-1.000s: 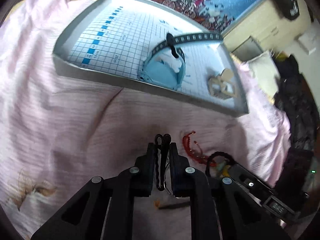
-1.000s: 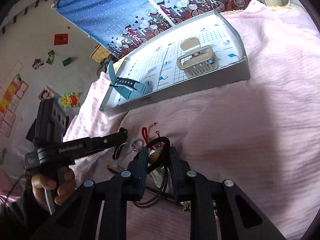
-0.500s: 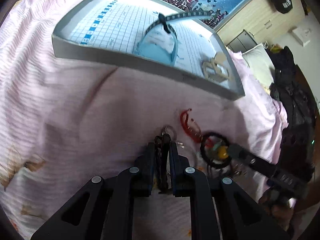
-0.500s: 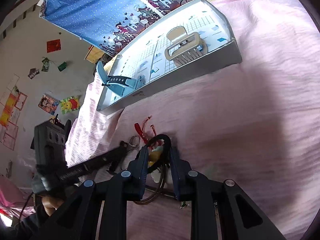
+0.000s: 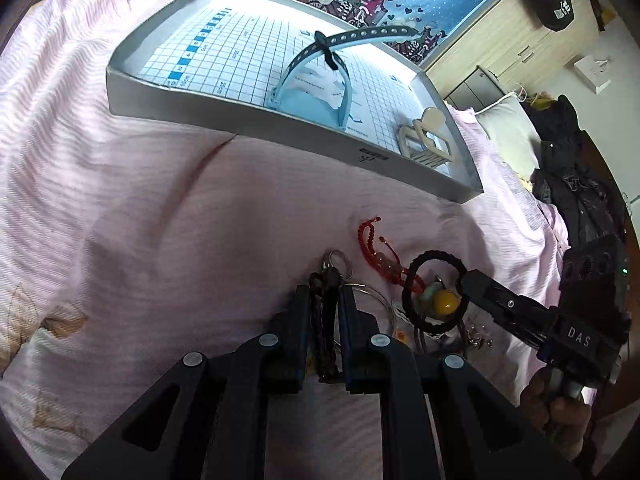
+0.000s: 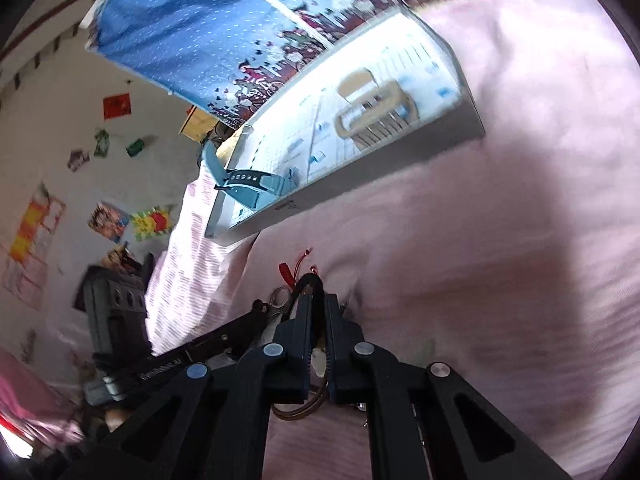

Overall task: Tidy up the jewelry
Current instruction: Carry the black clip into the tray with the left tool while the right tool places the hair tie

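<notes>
A grey tray (image 5: 280, 130) with grid paper lies on the pink bedspread, holding a blue watch (image 5: 316, 92) and a beige hair claw (image 5: 424, 144). In front of it is a small pile: a red bead bracelet (image 5: 376, 248), silver rings (image 5: 338, 260) and a yellow bead (image 5: 446, 302). My left gripper (image 5: 325, 294) is shut on a dark braided cord (image 5: 322, 320) right at the pile. My right gripper (image 6: 316, 300) is shut on a black hair tie (image 6: 310, 280), whose loop (image 5: 434, 292) stands up over the pile. The tray (image 6: 360, 172) lies beyond it.
The pink bedspread (image 5: 140, 200) surrounds the tray. A blue patterned cloth (image 6: 192, 32) hangs behind. Dark clothes (image 5: 576, 184) and a wardrobe (image 5: 520, 40) are at the right. A person's hand (image 5: 560, 408) holds the right gripper's handle.
The right gripper has raised the black hair tie off the pile and its view has tilted. My left gripper moved in beside the silver rings, still holding the cord.
</notes>
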A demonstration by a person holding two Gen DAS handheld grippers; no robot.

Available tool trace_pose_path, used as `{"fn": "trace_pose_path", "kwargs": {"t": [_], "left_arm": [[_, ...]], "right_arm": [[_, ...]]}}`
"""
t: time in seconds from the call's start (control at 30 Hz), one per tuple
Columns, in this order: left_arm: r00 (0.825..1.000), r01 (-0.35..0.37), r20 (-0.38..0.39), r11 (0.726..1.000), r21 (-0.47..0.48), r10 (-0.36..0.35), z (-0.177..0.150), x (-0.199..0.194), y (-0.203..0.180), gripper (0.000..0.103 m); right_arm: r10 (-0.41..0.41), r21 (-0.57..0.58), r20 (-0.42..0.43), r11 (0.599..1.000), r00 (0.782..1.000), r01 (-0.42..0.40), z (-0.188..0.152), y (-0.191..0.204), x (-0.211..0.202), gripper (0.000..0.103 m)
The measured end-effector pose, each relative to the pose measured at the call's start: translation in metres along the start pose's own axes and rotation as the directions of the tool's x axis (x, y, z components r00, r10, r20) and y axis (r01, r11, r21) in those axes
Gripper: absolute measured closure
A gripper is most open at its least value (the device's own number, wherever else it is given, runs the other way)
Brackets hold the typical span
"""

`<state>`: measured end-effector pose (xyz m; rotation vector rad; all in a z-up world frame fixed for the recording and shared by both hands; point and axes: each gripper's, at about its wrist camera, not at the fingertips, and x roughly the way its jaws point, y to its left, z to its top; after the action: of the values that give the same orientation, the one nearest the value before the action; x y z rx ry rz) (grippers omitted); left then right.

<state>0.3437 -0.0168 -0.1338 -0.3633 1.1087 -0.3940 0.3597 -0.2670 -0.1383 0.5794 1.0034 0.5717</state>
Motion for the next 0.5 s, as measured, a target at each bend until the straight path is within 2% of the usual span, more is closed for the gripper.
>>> {"fn": "trace_pose_path", "kwargs": {"t": [0.13,0.3,0.43,0.5], "left_arm": [[0.999,-0.034,0.023,0.999,0.020,0.034,0.001,-0.008,-0.010,0.092],[0.995,-0.058,0.085,0.997,0.049,0.054,0.007,-0.022,-0.028,0.092],[0.988,-0.072,0.144,0.995,0.075,0.060,0.020,-0.027,-0.049,0.092],[0.982,-0.070,0.179,0.994,0.088,0.053,0.030,-0.028,-0.062,0.092]], "right_arm": [[-0.047,-0.087,0.048,0.995,0.998,0.051,-0.001,0.015,-0.006,0.097],[-0.071,-0.126,0.112,0.988,0.991,0.085,0.001,0.022,-0.015,0.097],[-0.104,-0.158,0.212,0.978,0.972,0.139,0.004,0.027,-0.028,0.097],[-0.123,-0.167,0.281,0.970,0.952,0.175,0.009,0.027,-0.038,0.097]]}}
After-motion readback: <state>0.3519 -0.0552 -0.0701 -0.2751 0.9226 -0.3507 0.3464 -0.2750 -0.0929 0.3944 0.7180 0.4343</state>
